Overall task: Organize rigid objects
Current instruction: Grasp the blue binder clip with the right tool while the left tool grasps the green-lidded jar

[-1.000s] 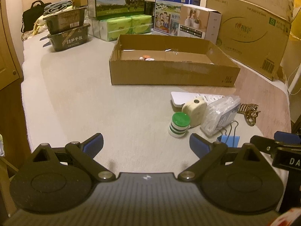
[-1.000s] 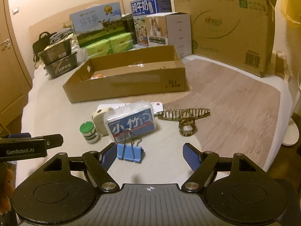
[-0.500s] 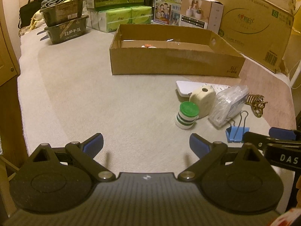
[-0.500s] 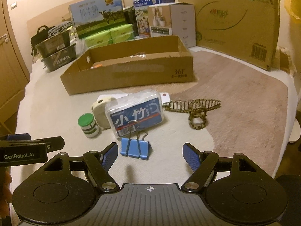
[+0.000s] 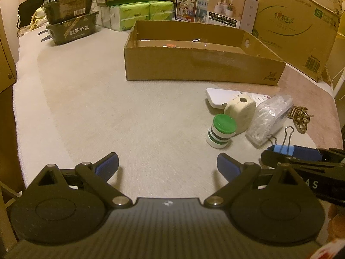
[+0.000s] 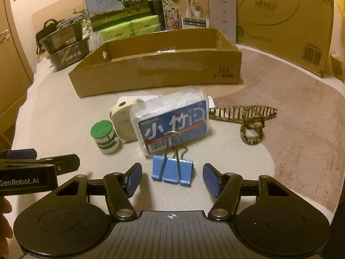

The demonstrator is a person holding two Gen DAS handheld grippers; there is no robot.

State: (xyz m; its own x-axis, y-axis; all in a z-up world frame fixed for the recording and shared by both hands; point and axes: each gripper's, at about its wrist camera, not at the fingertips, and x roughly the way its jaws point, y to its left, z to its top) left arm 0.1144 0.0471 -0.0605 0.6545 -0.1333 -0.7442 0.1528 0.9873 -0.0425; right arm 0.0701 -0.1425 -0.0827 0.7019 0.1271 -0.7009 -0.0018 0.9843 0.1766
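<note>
Left wrist view: the left gripper [image 5: 167, 164], spread and empty, has drifted closer to the green-capped bottle [image 5: 220, 131] on the worktop [image 5: 107, 108].

Right wrist view: the right gripper [image 6: 172, 179], spread wide, has advanced until its fingers flank the blue binder clip [image 6: 171, 171], likely the next pick for the cardboard tray [image 6: 155, 75].

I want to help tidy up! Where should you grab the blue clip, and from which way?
Grab the blue binder clip by its flat blue body, one finger on each short end. It lies flat, its wire handles leaning up against the cotton swab pack, so come from the near side, where the open right hand-held gripper already straddles it.
</note>
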